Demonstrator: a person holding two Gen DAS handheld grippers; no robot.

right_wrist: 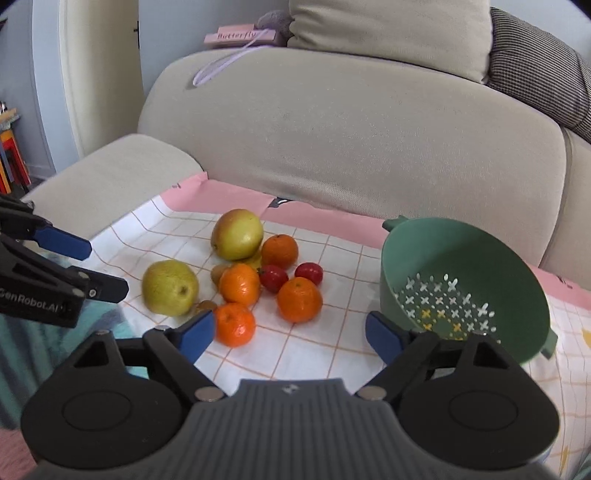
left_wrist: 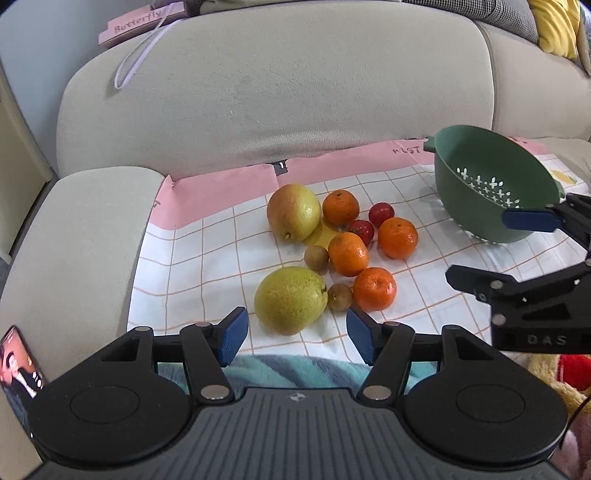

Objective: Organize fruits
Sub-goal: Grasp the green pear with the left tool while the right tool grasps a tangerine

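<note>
Beige sofa cushions [left_wrist: 277,92] back a checked cloth [left_wrist: 192,266] with a pink border, spread over the seat, and all the fruit lies loose on it in 1 cluster: 2 pears, the nearer pear [left_wrist: 290,299] and the farther pear [left_wrist: 293,212], 4 mandarins including the nearest mandarin [left_wrist: 374,288], 2 small red fruits [left_wrist: 381,214] and 2 small brown fruits [left_wrist: 340,296]. To the right of the pile, a little apart from it, the green colander [right_wrist: 465,288] sits tipped toward the cameras and holds nothing, so by my reading the sorting has not begun and this is the approach for a first pick. Both tools stand with jaws apart and nothing between them: the left gripper [left_wrist: 297,336] hangs just short of the nearer pear, and the right gripper [right_wrist: 290,334] is lined up near the nearest mandarin. Next, I judge, each must drop over its fruit and close without nudging the neighbours. Crowding is the obstacle: the brown fruits touch the pear and mandarin, round fruit may roll, and the 2 tools work close together. A pink "Butterfly" box [right_wrist: 240,36] rests on the sofa back, clear of the work.
</note>
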